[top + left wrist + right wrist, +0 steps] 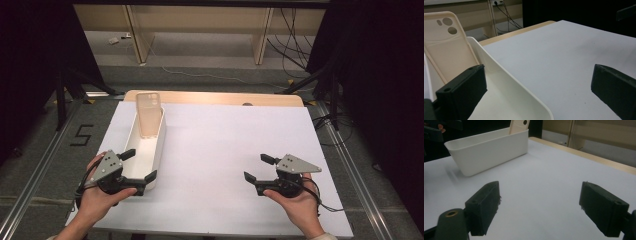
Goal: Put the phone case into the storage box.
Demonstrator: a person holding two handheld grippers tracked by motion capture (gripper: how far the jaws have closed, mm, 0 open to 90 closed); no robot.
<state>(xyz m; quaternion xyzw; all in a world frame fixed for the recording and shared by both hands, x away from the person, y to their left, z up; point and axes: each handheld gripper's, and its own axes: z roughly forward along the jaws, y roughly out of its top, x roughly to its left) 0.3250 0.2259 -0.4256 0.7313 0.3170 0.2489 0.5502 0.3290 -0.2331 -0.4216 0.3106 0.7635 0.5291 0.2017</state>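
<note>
The near wall of the bin (146,150) is straddled by the open left gripper (140,165), and closing is called for next, while the right gripper (259,168) is held open and empty above the tabletop (225,150).

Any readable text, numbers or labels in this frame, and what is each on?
"5": marked in black on the grey floor left of the table, seen in the high view.
No print can be made out on the phone case, the white bin or either gripper.
</note>
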